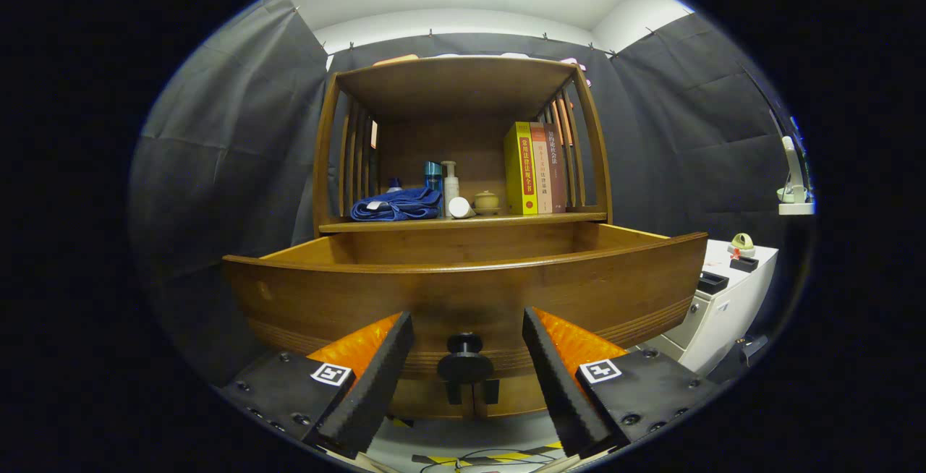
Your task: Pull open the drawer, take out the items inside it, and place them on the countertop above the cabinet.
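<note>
The wooden drawer (463, 292) of the cabinet stands pulled out toward me, its curved front panel filling the space just ahead of my fingers. Its black round knob (465, 363) sits between my two fingertips, untouched on both sides. My gripper (466, 328) is open, its orange-and-black fingers (376, 364) spread wide of the knob. The drawer's inside is hidden behind the front panel. Above the drawer is the countertop (463, 223), carrying a folded blue cloth (396, 205), a blue bottle (432, 176), a white pump bottle (450, 184), a small ceramic jar (486, 202) and three books (535, 168).
A white cabinet (723, 299) with small black and green items stands to the right of the drawer. Slatted wooden sides and a top shelf (456, 71) enclose the countertop. Yellow-black tape and cables (470, 455) lie on the floor below.
</note>
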A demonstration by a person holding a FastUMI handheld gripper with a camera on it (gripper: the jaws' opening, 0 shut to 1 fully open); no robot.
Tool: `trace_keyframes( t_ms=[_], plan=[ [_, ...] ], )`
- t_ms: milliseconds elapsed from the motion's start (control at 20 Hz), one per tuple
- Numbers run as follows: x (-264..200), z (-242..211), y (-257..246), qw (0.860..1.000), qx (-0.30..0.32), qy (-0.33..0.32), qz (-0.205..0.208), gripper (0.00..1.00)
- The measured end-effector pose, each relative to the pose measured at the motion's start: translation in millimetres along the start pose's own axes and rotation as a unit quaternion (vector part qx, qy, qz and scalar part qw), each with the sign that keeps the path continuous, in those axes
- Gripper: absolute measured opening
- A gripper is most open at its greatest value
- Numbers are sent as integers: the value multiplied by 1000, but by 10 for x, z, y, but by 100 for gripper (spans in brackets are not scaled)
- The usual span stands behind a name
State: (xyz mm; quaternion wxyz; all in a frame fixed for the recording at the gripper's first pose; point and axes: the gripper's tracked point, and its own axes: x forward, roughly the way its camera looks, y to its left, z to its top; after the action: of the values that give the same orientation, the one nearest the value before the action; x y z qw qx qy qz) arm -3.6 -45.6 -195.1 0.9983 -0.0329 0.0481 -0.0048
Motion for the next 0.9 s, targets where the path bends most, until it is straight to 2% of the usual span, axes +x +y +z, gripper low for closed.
trace_keyframes(
  t_ms=[200,450,700,900],
  plan=[
    [41,-77,-17,1000,3,20,-8,99],
    [97,-43,57,999,25,18,12,99],
    [100,-22,72,1000,7,29,4,99],
    [141,-7,77,999,17,51,3,98]
  ],
)
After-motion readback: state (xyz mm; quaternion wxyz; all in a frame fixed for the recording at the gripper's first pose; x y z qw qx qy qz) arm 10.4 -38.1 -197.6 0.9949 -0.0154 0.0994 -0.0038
